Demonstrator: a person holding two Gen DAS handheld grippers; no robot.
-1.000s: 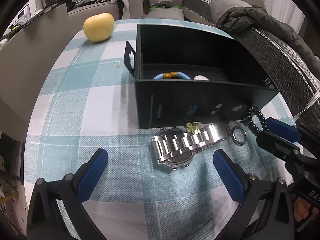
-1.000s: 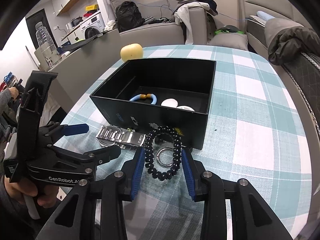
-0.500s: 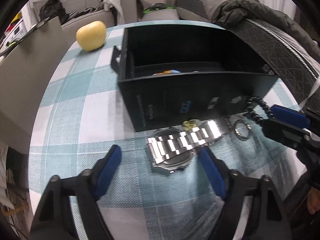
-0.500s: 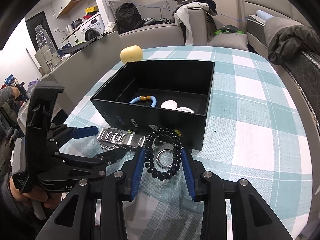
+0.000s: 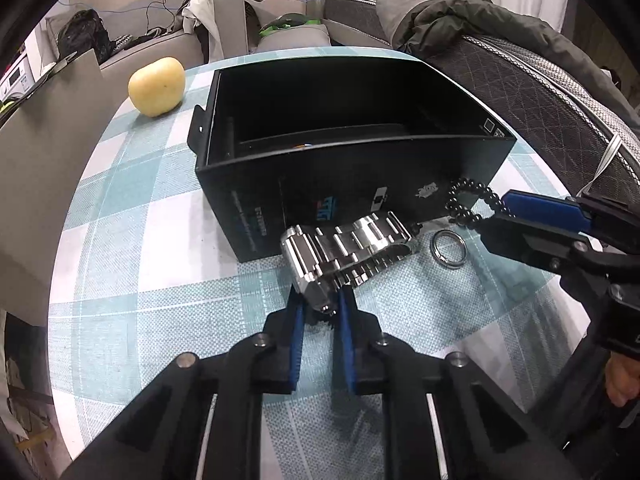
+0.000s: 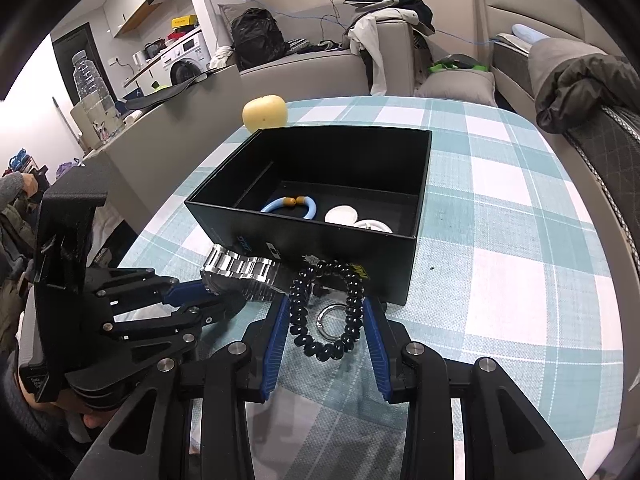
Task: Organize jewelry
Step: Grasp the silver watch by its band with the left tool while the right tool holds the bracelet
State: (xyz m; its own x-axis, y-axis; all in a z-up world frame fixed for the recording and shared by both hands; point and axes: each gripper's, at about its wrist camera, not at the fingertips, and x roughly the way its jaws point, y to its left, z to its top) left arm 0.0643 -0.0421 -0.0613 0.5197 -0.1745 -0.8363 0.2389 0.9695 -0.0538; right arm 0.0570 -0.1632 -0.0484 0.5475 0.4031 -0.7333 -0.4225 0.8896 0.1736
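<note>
So the left gripper (image 5: 318,300) is clamped on the near end of the steel watch (image 5: 346,250), blue pads pinching the case end. The rest of the bracelet runs away from it toward the front wall of the black box (image 5: 360,184). The watch's long axis goes roughly from the gripper up and to the right, almost parallel to that wall, with the far end of the band pointing at the silver ring (image 5: 448,247) lying flat on the counter (image 5: 120,280).

The box opening sits straight ahead of and above the watch, so I'd guess the move is lift, carry forward over the wall, drop. The band is long and floppy, so the free end might snag the rim.

The right gripper (image 6: 326,328) is partly closed around the black bead bracelet (image 6: 326,314), pads touching its sides, with the loop between them and its far end up against the box. The ring lies inside that loop. A blue bangle (image 6: 290,206) and some white pieces are already in the box.
</note>
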